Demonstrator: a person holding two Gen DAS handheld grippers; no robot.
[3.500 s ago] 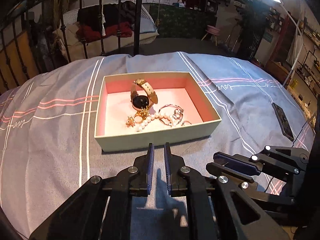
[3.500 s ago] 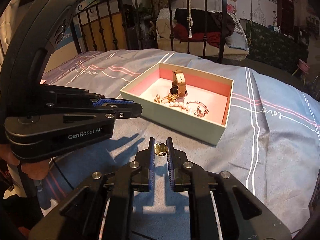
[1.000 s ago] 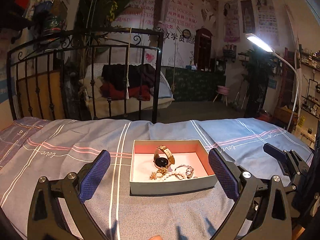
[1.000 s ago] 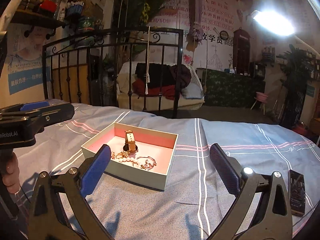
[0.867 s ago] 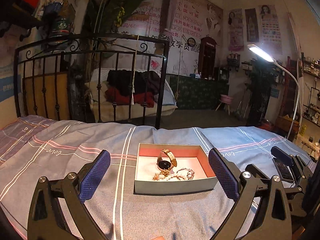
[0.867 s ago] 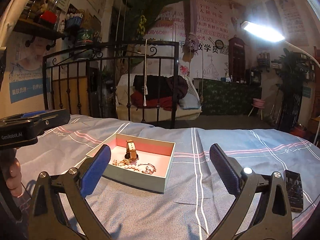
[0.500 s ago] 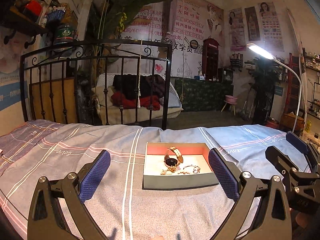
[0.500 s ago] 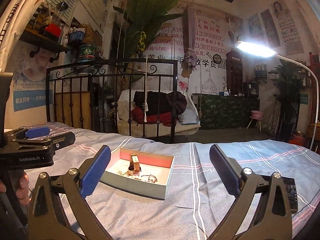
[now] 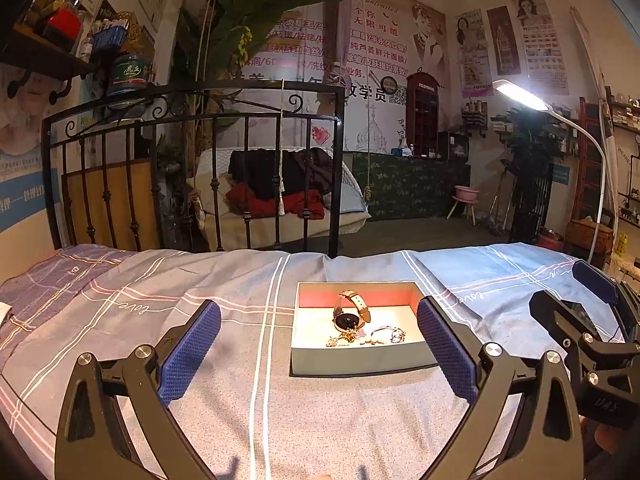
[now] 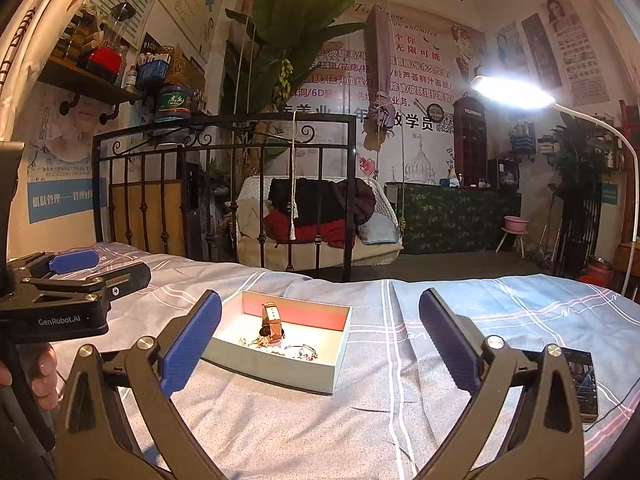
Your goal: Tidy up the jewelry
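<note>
On bedspread (image 9: 200, 280) — one box (image 9: 360, 356), one watch (image 9: 352, 312)

We see a dim, warm-toned room lit mainly by one arched lamp (image 10: 512, 94), whose head burns out to white glare in the right wrist view and throws a bright patch into the open box (image 10: 280, 344). Corners fall into black vignette, and the fisheye bends the bed rail (image 9: 192, 96) and walls. Soft shadows lie on the bedspread (image 9: 320, 420) beneath us; focus stays fairly sharp throughout.
</note>
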